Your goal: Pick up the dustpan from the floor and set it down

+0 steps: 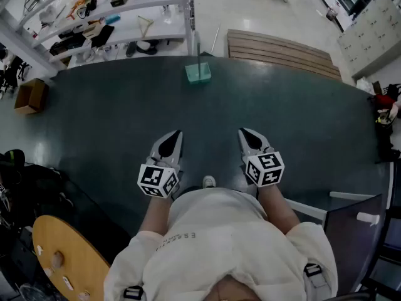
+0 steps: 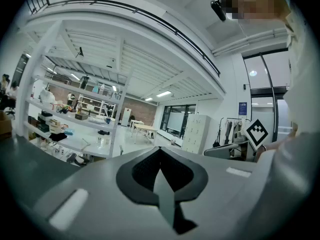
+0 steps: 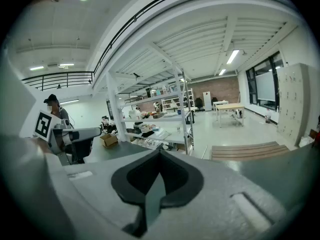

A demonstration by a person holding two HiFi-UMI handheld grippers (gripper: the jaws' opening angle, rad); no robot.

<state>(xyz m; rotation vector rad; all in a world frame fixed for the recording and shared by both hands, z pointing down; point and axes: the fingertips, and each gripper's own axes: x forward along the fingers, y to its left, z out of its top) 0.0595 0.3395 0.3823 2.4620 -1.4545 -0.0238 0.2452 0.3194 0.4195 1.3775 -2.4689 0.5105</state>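
A pale green dustpan (image 1: 198,73) with a thin upright handle stands on the dark floor mat (image 1: 113,124), at its far edge and straight ahead of me. My left gripper (image 1: 177,133) and right gripper (image 1: 242,132) are held side by side in front of my body, well short of the dustpan, both pointing towards it. Each is shut with nothing between its jaws. In the left gripper view the closed jaws of the left gripper (image 2: 160,150) point out over the room, and the dustpan is not visible there. The right gripper (image 3: 160,152) likewise shows closed and empty.
White shelving (image 1: 125,11) loaded with several items stands just beyond the dustpan on the left. A slatted wooden platform (image 1: 282,52) lies to its right. A cardboard box (image 1: 30,96) sits at the left, a round wooden table (image 1: 66,259) at lower left, a chair (image 1: 354,231) at lower right.
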